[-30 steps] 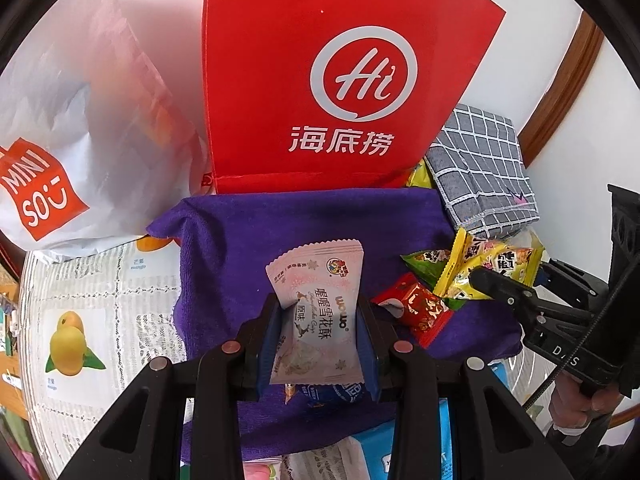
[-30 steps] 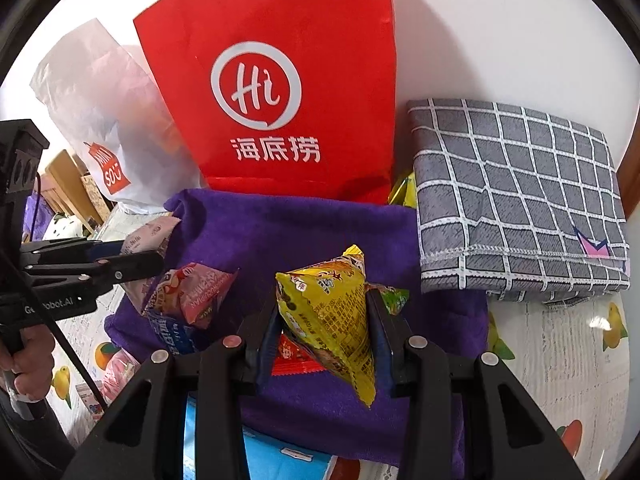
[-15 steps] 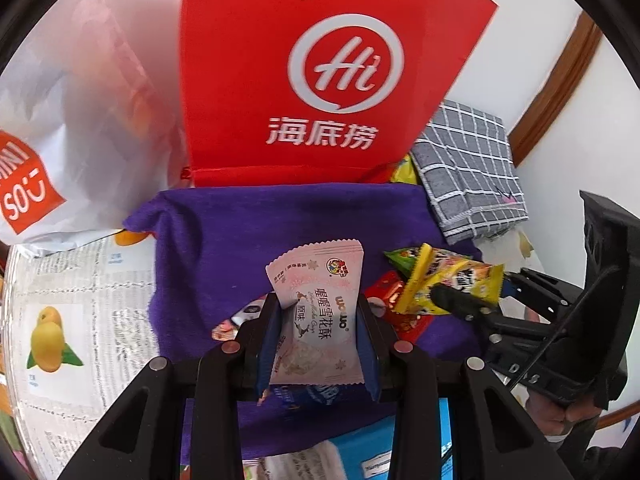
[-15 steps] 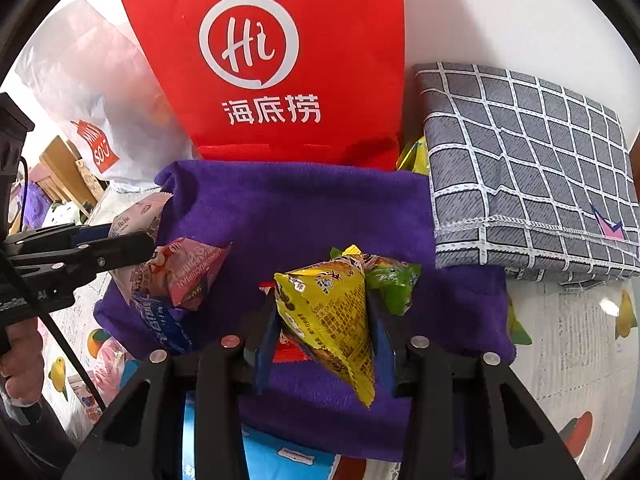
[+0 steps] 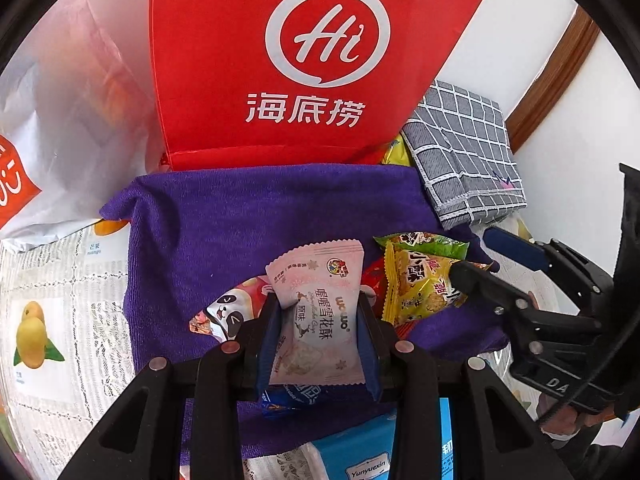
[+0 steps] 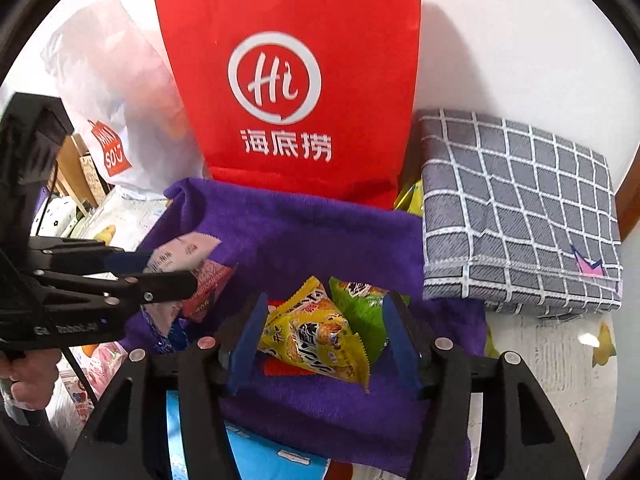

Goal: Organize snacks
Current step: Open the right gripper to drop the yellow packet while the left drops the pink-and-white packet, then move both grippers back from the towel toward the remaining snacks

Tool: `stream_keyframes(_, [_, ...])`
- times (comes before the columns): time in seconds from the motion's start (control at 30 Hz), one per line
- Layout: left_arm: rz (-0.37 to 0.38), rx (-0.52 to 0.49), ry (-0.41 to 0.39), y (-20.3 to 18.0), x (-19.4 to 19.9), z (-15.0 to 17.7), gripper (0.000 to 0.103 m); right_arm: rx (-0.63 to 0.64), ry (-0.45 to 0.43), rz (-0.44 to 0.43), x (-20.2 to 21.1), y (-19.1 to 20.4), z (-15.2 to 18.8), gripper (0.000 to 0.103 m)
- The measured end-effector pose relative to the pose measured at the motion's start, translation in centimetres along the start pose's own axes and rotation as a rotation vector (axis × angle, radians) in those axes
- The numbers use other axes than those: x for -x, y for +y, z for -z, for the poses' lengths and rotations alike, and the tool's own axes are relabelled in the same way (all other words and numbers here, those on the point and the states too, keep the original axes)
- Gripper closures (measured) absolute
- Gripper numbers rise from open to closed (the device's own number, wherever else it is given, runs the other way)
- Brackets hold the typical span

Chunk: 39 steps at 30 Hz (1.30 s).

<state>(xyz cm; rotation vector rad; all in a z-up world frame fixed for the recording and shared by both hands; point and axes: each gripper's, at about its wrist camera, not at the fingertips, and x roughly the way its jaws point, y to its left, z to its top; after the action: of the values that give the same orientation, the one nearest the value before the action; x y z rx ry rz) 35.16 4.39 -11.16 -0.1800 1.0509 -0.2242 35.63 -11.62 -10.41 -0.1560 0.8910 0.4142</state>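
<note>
My left gripper (image 5: pixel 318 332) is shut on a pale pink snack packet (image 5: pixel 316 312) and holds it just above the purple towel (image 5: pixel 224 220). My right gripper (image 6: pixel 324 340) is open, its jaws wide apart around a yellow snack packet (image 6: pixel 316 340) that lies on the purple towel (image 6: pixel 304 232) beside a green packet (image 6: pixel 360 308) and a red packet (image 6: pixel 280 368). In the left wrist view the right gripper (image 5: pixel 476 256) stands open at the yellow packet (image 5: pixel 420 284). A panda-print packet (image 5: pixel 230 312) lies left of my left gripper.
A red paper bag (image 5: pixel 304 60) stands behind the towel, with a white Miniso bag (image 5: pixel 68 112) to its left. A folded grey checked cloth (image 6: pixel 520 208) lies at the right. A blue box (image 5: pixel 376 452) sits near the front edge. The table has a fruit-print cover (image 5: pixel 52 320).
My right gripper opened and let the yellow packet drop onto the towel with the green and red packets. My left gripper moved forward and lower, still holding the pink packet.
</note>
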Motion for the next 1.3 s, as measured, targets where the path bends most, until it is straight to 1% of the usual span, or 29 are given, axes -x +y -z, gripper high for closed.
stream_keyframes(0.13, [-0.008, 0.003, -0.005, 0.1, 0.0, -0.1, 0.068, -0.011, -0.014, -0.001, 0.6, -0.2, -0.1, 0.043])
stream_keyframes(0.33, [-0.002, 0.018, 0.011, 0.4, -0.1, -0.2, 0.061, -0.022, -0.024, 0.002, 1.1, -0.4, -0.2, 0.043])
stream_keyframes(0.37, [0.002, 0.018, 0.010, 0.4, 0.0, -0.2, 0.056, -0.024, -0.027, 0.002, 1.2, -0.4, -0.2, 0.043])
stream_keyframes(0.4, [0.006, 0.019, 0.006, 0.4, 0.1, -0.2, 0.050, -0.025, -0.030, 0.002, 1.3, -0.5, -0.2, 0.043])
stream_keyframes(0.43, [0.007, 0.020, 0.000, 0.4, 0.3, -0.2, 0.046, -0.025, -0.034, 0.006, 1.5, -0.5, -0.3, 0.043])
stream_keyframes(0.47, [0.005, 0.018, -0.008, 0.3, 0.4, -0.2, 0.040, -0.026, -0.039, 0.009, 1.7, -0.6, -0.3, 0.043])
stream_keyframes(0.5, [0.002, 0.015, -0.013, 0.3, 0.6, -0.3, 0.036, -0.027, -0.044, 0.011, 1.9, -0.6, -0.3, 0.043])
stream_keyframes(0.67, [-0.006, 0.008, -0.023, -0.1, 1.1, -0.3, 0.034, -0.040, -0.074, 0.018, 3.1, -0.9, -0.5, 0.043])
stream_keyframes(0.8, [0.000, 0.007, -0.044, -0.2, 1.8, -0.4, 0.027, -0.046, -0.089, 0.032, 4.2, -0.8, -0.9, 0.043])
stream_keyframes(0.93, [0.012, 0.005, -0.063, -0.4, 2.8, -0.4, 0.025, -0.094, -0.114, 0.038, 5.4, -1.2, -1.0, 0.041])
stream_keyframes(0.97, [0.016, 0.002, -0.069, -0.4, 3.1, -0.4, 0.024, -0.102, -0.115, 0.036, 5.6, -1.2, -1.0, 0.039])
stream_keyframes(1.13, [0.032, -0.022, -0.078, -1.3, 4.2, -0.2, 0.024, -0.118, -0.100, 0.043, 7.0, -1.0, -0.5, 0.038])
stream_keyframes(1.23, [0.014, -0.049, -0.079, -1.9, 4.8, -0.1, 0.024, -0.122, -0.097, 0.059, 8.0, -0.7, 0.0, 0.038])
stream_keyframes(1.3, [0.024, -0.055, -0.087, -2.2, 5.5, -0.1, 0.024, -0.128, -0.096, 0.067, 8.9, -0.5, 0.5, 0.036])
